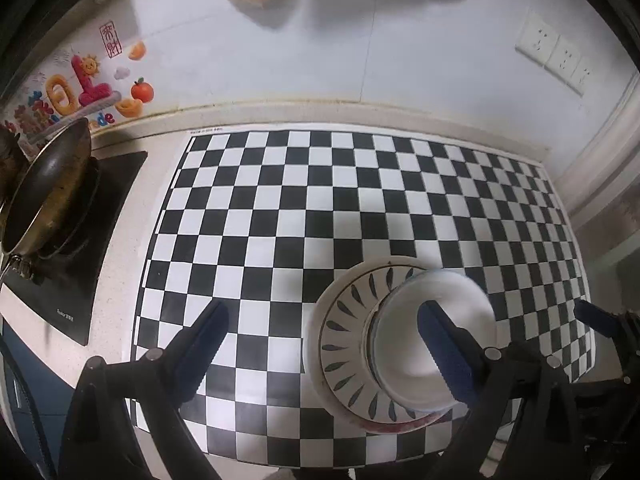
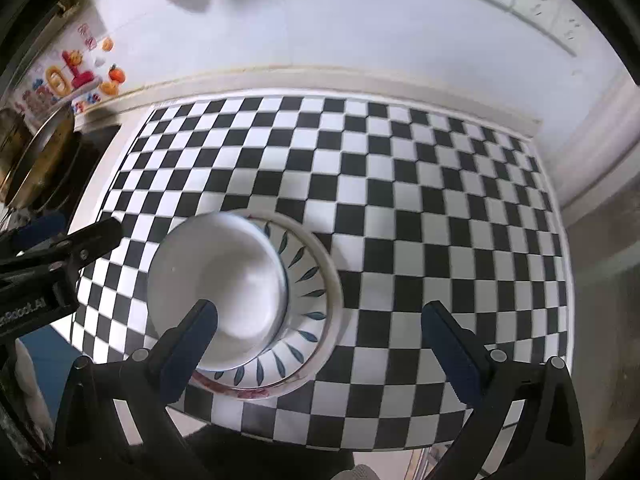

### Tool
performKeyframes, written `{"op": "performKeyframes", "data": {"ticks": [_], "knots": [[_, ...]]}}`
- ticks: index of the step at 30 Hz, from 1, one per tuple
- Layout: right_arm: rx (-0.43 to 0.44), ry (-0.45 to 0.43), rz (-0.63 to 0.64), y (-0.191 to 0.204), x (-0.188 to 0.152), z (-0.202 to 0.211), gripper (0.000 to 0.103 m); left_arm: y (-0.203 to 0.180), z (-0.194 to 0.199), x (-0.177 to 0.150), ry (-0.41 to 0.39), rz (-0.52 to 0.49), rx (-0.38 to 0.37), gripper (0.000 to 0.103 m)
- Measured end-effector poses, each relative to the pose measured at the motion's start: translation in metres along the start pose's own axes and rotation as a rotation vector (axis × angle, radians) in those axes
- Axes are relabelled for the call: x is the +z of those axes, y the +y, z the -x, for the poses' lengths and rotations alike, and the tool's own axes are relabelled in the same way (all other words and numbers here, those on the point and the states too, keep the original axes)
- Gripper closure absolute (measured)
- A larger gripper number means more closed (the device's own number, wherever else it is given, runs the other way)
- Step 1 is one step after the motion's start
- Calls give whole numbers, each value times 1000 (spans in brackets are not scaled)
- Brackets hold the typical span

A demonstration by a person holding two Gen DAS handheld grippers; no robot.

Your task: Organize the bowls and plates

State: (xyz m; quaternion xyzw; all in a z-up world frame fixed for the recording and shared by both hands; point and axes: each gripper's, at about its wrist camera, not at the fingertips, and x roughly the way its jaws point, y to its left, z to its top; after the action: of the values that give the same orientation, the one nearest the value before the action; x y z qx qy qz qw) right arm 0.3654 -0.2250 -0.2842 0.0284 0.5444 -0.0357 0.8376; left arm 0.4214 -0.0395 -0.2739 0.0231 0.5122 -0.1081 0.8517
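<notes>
**Bowl nested on plates, both grippers spread**

The white bowl (image 1: 432, 336) is being left on the leaf-patterned plate (image 1: 348, 332) at lower centre of the checkered mat (image 1: 360, 184) — stacked, likely to save space. The left gripper (image 1: 320, 344) and right gripper (image 2: 320, 344) are being held wide apart, empty — nothing is being pinched.

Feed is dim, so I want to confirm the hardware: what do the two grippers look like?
Both match: the left gripper and right gripper have black angular plastic arms with round silver rivets, and ribbed dark blue pads on the fingers. In the right view, white lettering shows on the left gripper's black body.
</notes>
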Motion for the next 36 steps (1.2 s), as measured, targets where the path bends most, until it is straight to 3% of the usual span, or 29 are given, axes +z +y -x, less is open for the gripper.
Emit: {"op": "performKeyframes", "data": {"ticks": [3,10,22,36], "knots": [[-24,-49,-35,-1,-4,17,0,-1,12,-3,-21,11,-18,5],[-94,-172,-70,-2,-15,70,0,-11,53,-7,-102,-26,42,2],[-67,-341,-45,-10,-45,165,0,-35,145,-44,-240,-17,75,2],[-16,-427,-14,-23,-145,271,0,-57,257,-134,-352,18,170,2]]}}
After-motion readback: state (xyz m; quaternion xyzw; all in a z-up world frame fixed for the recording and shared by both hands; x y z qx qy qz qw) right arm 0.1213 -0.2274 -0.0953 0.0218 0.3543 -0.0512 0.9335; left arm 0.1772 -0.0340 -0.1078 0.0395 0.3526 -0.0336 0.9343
